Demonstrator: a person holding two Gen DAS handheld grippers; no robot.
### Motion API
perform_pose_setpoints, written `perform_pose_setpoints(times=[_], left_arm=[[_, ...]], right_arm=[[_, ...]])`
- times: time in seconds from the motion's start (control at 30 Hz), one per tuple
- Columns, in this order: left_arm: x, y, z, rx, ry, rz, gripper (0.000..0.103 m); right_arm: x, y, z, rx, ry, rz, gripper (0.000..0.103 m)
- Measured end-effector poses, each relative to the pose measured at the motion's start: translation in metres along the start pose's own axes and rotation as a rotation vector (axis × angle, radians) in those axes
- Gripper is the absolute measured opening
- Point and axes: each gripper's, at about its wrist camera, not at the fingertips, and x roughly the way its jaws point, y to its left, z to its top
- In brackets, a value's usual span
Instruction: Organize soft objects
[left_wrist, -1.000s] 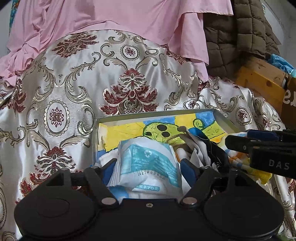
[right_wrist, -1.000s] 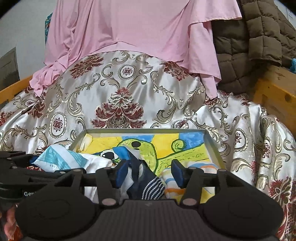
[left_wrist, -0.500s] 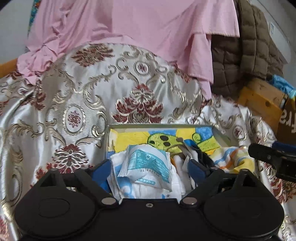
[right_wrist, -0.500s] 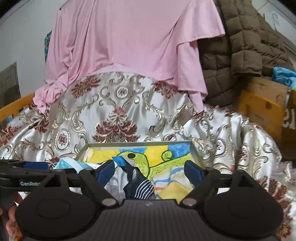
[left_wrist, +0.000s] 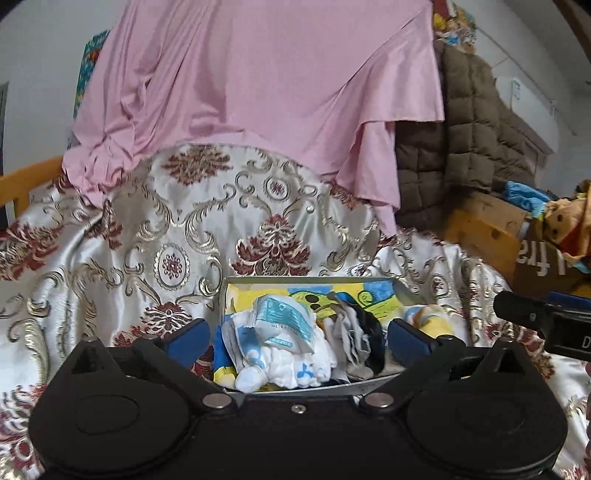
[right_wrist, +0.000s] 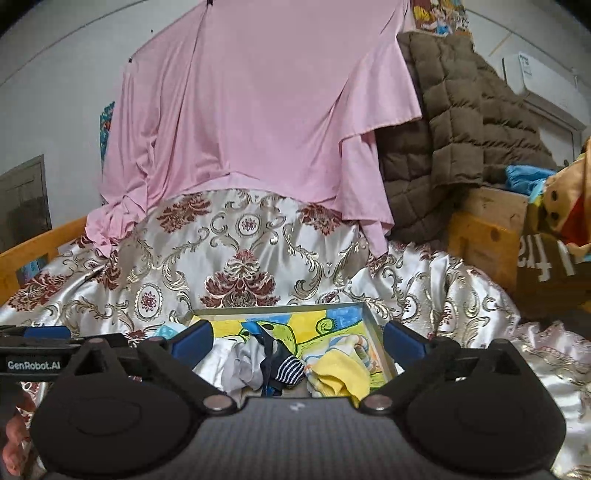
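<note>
A shallow metal tray (left_wrist: 314, 280) with a cartoon picture on its floor lies on the brocade cloth (left_wrist: 166, 236). In it are a white-and-teal packet (left_wrist: 284, 319) on white cloth (left_wrist: 291, 365), grey and black socks (left_wrist: 356, 343) and a yellow striped cloth (left_wrist: 430, 317). My left gripper (left_wrist: 299, 334) hovers just before the tray, its jaws opening, with nothing pressed between the pads. In the right wrist view the tray (right_wrist: 373, 321) holds a navy striped sock (right_wrist: 286, 367) and the yellow cloth (right_wrist: 340, 373). My right gripper (right_wrist: 298, 338) is also opening and grips nothing.
A pink garment (left_wrist: 258, 92) hangs over the cloth-covered back. A brown quilted jacket (left_wrist: 461, 147) is piled at the right, above a wooden frame (left_wrist: 480, 236), a cardboard box (right_wrist: 546, 262) and a plush toy (left_wrist: 565, 225). A hand (right_wrist: 14, 435) shows at lower left.
Both grippers pulled back and rose away from the tray while their jaws spread wide. The packet and the socks they were around stayed in the tray.
</note>
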Motion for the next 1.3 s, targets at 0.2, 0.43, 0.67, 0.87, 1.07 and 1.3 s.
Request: perform_pose_setpoints(times=[0.2,0.43,0.67,0.87,1.07,1.3], left_arm=[[-0.044,-0.007,-0.014,-0.005,-0.039,-0.008,0.102],[-0.089,-0.011,-0.041,0.010,-0.087,0.003,0.102],[-0.116,-0.008,-0.062,-0.008,-0.105,0.019,0.102],[-0.135,-0.005,-0.072,-0.027,-0.127,0.041,0.102],[-0.157,-0.003,-0.082,-0.031,-0.161,0.074,0.102],[-0.174,-0.002,-0.105,-0.025,-0.125,0.139,0.102]], right_arm=[[-0.039,0.001,-0.011,0.023,-0.024,0.018,0.103],[-0.076,0.005,-0.037,0.051,-0.026,0.011,0.103],[-0.107,0.011,-0.054,0.048,-0.049,0.004,0.103],[-0.127,0.017,-0.061,0.044,-0.080,-0.002,0.103],[-0.144,0.025,-0.071,0.043,-0.097,-0.016,0.103],[-0.160,0.035,-0.097,0.046,-0.072,-0.032,0.103]])
